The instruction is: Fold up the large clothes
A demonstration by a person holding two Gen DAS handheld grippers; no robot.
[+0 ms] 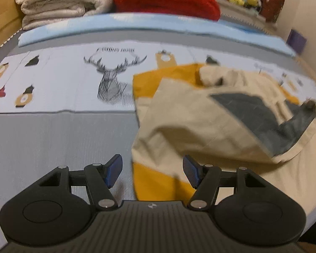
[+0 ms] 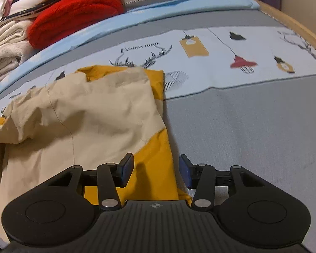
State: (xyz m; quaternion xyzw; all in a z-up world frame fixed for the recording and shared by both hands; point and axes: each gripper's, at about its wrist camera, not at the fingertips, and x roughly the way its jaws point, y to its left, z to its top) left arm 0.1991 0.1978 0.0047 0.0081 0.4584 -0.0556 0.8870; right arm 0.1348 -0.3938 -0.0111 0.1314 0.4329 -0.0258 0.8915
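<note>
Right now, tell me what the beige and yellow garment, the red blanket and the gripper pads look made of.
Beige and yellow garment: thin woven cloth, likely cotton or a blend, matte, with sharp creases and stitched seams.
Red blanket: fuzzy fleece or plush, judging by its soft, thick folds.
Gripper pads: blue, apparently ribbed rubber or plastic, on black, probably plastic, fingers; both the left gripper and right gripper are open.

A beige and mustard-yellow jacket [image 1: 191,122] lies crumpled on the printed bedspread [image 1: 63,80]. Its grey lining shows. It covers part of the bedspread's deer print.
</note>
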